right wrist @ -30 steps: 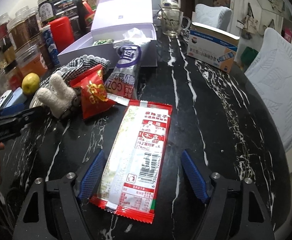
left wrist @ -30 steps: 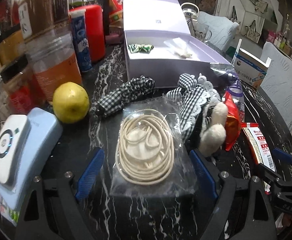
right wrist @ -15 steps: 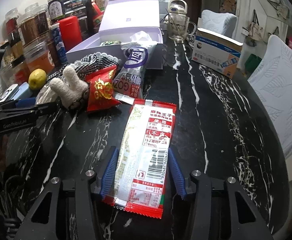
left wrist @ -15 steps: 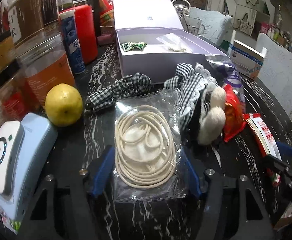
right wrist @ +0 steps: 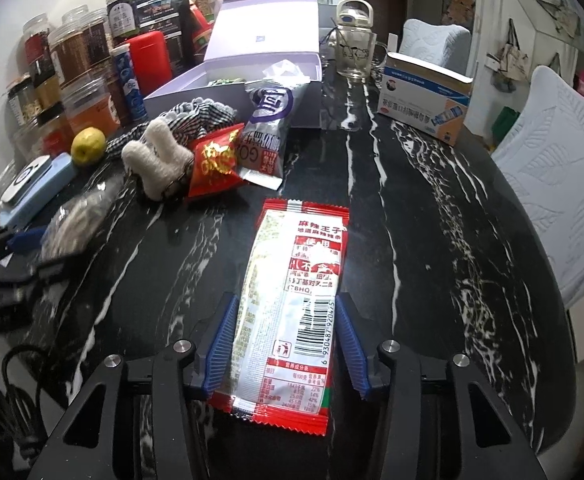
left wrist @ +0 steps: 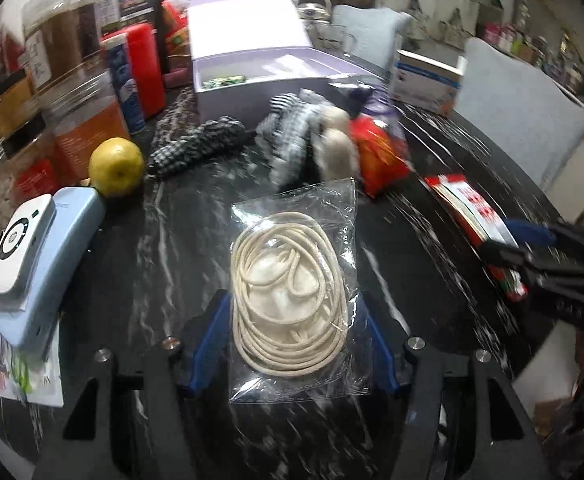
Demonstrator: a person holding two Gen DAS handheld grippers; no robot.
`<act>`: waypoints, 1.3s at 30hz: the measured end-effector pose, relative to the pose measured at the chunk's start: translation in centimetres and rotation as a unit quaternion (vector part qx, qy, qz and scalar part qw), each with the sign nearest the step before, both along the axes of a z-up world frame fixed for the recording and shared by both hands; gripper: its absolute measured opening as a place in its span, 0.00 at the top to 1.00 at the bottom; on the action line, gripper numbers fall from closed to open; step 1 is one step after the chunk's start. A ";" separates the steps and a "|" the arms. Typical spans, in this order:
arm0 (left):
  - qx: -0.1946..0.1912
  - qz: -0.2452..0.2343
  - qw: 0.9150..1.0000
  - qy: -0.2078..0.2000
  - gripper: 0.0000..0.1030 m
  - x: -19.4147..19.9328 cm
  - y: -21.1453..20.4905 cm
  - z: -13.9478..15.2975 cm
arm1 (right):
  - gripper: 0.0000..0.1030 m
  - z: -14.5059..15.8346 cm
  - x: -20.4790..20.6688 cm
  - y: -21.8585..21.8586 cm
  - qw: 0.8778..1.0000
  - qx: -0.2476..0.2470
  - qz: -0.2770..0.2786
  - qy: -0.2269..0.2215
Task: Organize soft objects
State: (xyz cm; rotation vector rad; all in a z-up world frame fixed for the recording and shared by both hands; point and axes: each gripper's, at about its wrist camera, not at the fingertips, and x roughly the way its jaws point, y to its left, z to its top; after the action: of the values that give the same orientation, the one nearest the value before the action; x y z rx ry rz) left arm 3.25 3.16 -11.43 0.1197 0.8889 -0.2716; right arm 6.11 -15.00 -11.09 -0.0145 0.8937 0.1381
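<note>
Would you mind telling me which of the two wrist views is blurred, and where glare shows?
Left wrist view: motion-smeared throughout, especially the checked scrunchies and red snack bag; only the bag of cream cords stays fairly crisp. Right wrist view: mostly sharp, glare whitening the snack packet; the left gripper at its edge is blurred.

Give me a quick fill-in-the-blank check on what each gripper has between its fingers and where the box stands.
1. Between the left gripper's fingers lies a clear bag of coiled cream ____.
2. Between the right gripper's fingers lies a red-edged snack ____.
3. The lavender box behind the pile stands with its lid ____.
4. Beside the checked cloth sits a yellow ____.

Missing words: cord; packet; open; lemon
</note>
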 end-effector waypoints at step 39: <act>-0.068 0.008 0.997 -0.019 0.49 -0.5 -0.6 1.4 | 0.56 1.6 -1.6 -0.5 0.998 0.053 0.016 -0.014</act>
State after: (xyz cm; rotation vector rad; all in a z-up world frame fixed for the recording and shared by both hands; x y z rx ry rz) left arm 2.70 2.56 -10.03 -0.0094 0.8298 -0.3124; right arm 4.55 -15.52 -9.47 0.0670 0.8582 0.2149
